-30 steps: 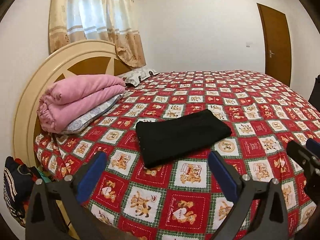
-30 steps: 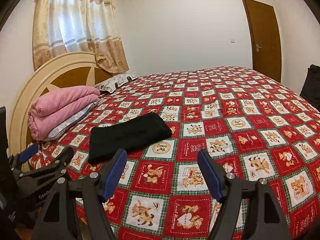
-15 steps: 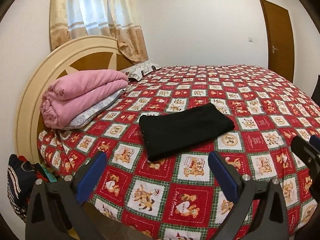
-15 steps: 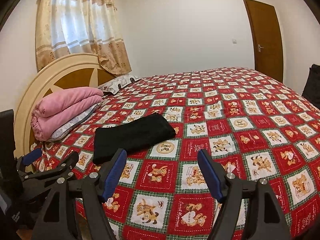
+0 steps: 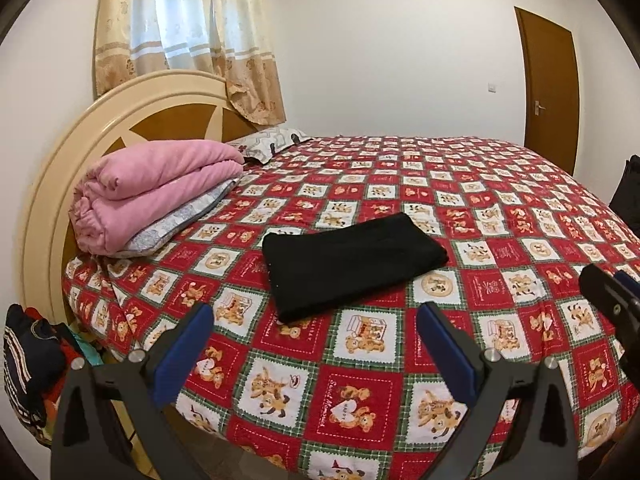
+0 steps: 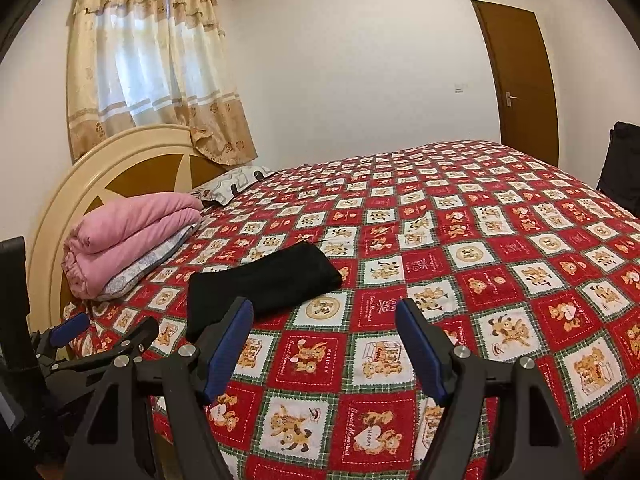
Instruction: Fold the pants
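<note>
Pants (image 5: 352, 262), black, lie folded on bedspread (image 5: 500, 208), unchanged over the last second; left gripper (image 5: 314, 350) and right gripper (image 6: 324, 350), just short of them, gape empty. Folding looks finished.

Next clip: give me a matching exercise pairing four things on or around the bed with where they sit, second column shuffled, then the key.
Things:
1. black folded pants
2. pink blanket
3. patterned pillow
4. brown door

Places:
A. in the far wall, right side
B. at the headboard's far end, beyond the blanket
C. stacked against the headboard, near corner of the bed
D. flat on the bedspread, ahead of both grippers

Pairs: 1-D, 2-C, 3-B, 4-A
</note>
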